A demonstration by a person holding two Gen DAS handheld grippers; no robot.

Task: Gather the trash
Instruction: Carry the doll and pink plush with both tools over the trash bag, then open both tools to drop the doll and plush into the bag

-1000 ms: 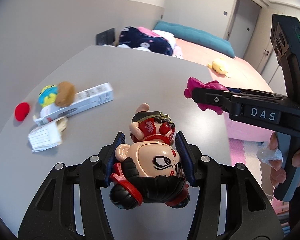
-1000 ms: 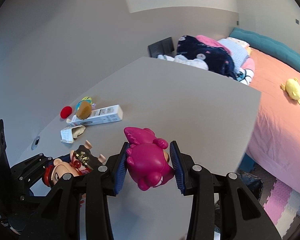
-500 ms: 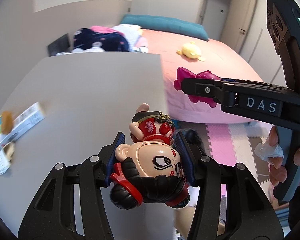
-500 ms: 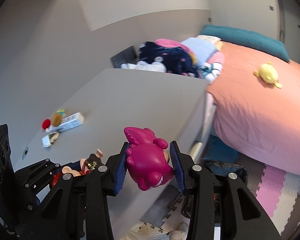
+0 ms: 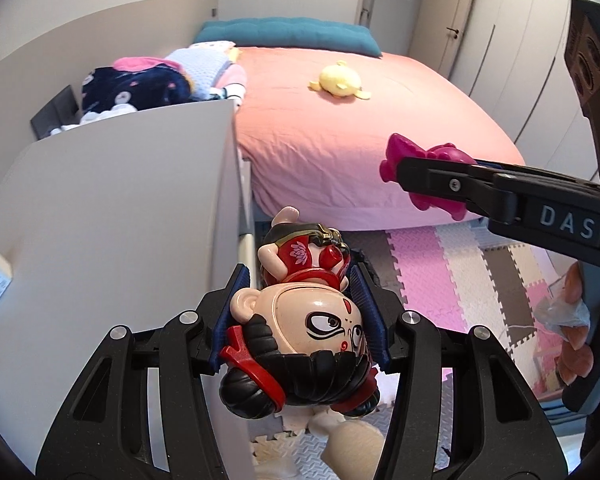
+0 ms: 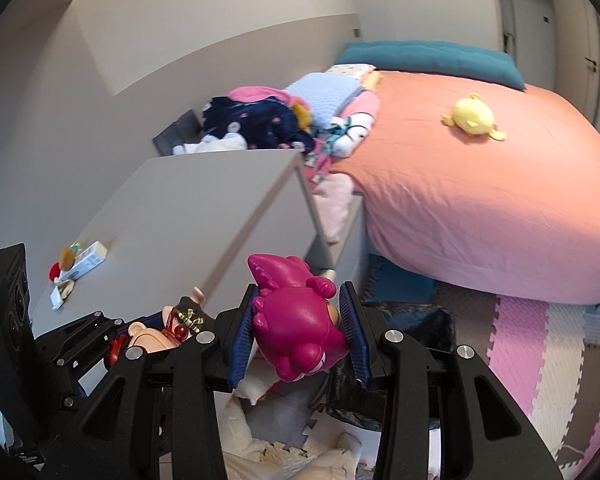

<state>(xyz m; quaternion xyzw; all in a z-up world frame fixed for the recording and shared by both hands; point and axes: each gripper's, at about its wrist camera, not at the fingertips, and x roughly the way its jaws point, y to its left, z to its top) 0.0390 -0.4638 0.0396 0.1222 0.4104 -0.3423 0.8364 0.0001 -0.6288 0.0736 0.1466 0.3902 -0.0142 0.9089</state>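
My left gripper [image 5: 300, 304] is shut on a big-headed doll figure [image 5: 304, 332] with black hair and a red costume, held off the right edge of the grey table [image 5: 100, 208], over the floor. My right gripper [image 6: 300, 320] is shut on a magenta toy animal [image 6: 296, 328], also past the table edge; it shows in the left wrist view [image 5: 428, 176] to the right and farther out. The doll shows in the right wrist view [image 6: 168, 328] at lower left.
A white box [image 6: 88, 264], a brown and yellow toy [image 6: 66, 256], a red ball [image 6: 54, 270] and a paper scrap [image 6: 62, 292] lie on the table's far side. A pink bed [image 6: 480, 184] with a yellow plush [image 6: 472, 118] stands ahead. Foam floor mats [image 5: 440, 272] lie below.
Both grippers have swung right, off the table and out over the floor beside the bed, each still holding its toy. The table items have slid to the left of view.
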